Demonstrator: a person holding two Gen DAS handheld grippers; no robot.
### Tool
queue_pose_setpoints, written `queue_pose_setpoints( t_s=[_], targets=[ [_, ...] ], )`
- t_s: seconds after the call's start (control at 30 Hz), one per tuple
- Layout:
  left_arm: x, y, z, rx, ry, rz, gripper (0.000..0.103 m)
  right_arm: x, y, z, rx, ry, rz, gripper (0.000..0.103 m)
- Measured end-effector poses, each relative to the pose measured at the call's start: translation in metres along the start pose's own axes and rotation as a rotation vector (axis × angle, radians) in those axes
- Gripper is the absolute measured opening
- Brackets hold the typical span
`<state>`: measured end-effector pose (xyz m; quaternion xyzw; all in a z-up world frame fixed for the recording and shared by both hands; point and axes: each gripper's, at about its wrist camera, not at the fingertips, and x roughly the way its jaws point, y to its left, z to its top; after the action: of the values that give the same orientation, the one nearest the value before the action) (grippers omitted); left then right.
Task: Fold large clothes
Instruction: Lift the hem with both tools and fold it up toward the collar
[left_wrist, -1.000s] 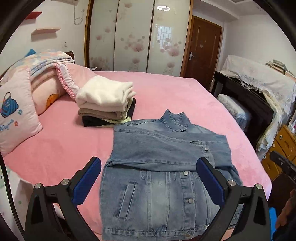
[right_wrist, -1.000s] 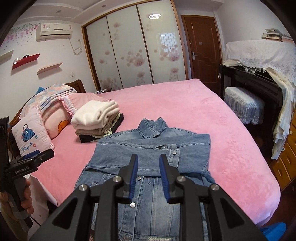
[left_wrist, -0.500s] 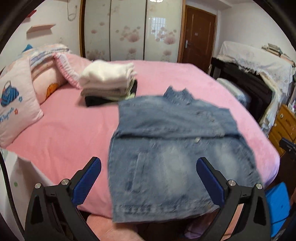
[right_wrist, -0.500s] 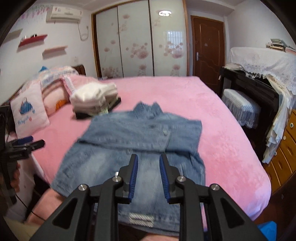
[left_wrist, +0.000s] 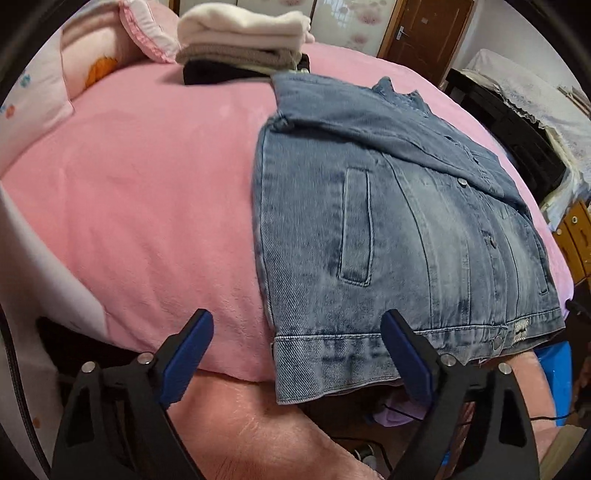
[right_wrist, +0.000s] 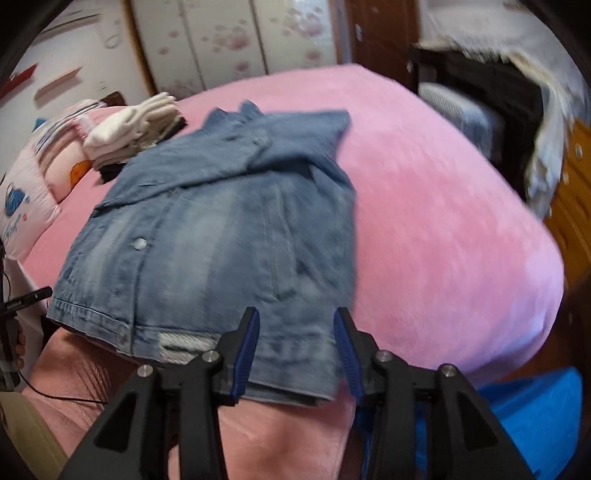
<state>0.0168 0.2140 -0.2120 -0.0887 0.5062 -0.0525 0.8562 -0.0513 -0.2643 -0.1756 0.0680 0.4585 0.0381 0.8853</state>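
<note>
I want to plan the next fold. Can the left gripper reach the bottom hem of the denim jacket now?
Probably yes. The left gripper is open and the denim jacket hem hangs over the bed edge just ahead of it, with nothing between them.

Bed (left_wrist: 147, 177), pink blanket: denim jacket (left_wrist: 388, 221) flat at near edge, hem overhanging; stack of folded clothes (left_wrist: 240, 40) and pillows (left_wrist: 110, 48) behind.
</note>
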Motion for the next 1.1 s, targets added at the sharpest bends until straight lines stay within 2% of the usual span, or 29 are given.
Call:
queue_pose_setpoints(
  t_s=[0.07, 0.2, 0.4, 0.5, 0.6, 0.77, 0.87, 0.93, 1.0, 1.03, 1.1],
  targets=[
    [0.007, 0.003, -0.001, -0.014, 0.015, -0.022, 0.087, 0.009, -0.009, -0.006, 0.027, 0.033, 0.007, 0.052],
    [0.025, 0.012, -0.002, -0.066, 0.055, -0.069, 0.076, 0.026, -0.019, -0.016, 0.052, 0.088, 0.019, 0.052],
    [0.040, 0.025, -0.010, -0.156, 0.084, -0.152, 0.075, 0.043, -0.029, -0.016, 0.143, 0.144, 0.137, 0.054],
    [0.042, 0.027, -0.013, -0.171, 0.094, -0.182, 0.074, 0.046, -0.030, -0.017, 0.161, 0.155, 0.158, 0.054],
    [0.045, 0.029, -0.014, -0.181, 0.113, -0.190, 0.073, 0.050, -0.033, -0.017, 0.174, 0.173, 0.173, 0.052],
    [0.047, 0.023, -0.016, -0.167, 0.164, -0.194, 0.065, 0.058, -0.033, -0.022, 0.176, 0.215, 0.173, 0.051],
    [0.048, 0.020, -0.015, -0.169, 0.174, -0.181, 0.063, 0.059, -0.033, -0.024, 0.187, 0.210, 0.190, 0.050],
    [0.050, 0.017, -0.014, -0.182, 0.191, -0.185, 0.049, 0.059, -0.033, -0.024, 0.192, 0.209, 0.188, 0.045],
    [0.051, 0.011, -0.011, -0.181, 0.217, -0.166, 0.039, 0.060, -0.034, -0.023, 0.195, 0.218, 0.177, 0.034],
    [0.049, 0.007, -0.008, -0.174, 0.230, -0.153, 0.022, 0.060, -0.034, -0.022, 0.203, 0.224, 0.184, 0.032],
    [0.043, 0.005, -0.003, -0.180, 0.246, -0.155, 0.014, 0.056, -0.031, -0.019, 0.189, 0.218, 0.183, 0.023]
  ],
)
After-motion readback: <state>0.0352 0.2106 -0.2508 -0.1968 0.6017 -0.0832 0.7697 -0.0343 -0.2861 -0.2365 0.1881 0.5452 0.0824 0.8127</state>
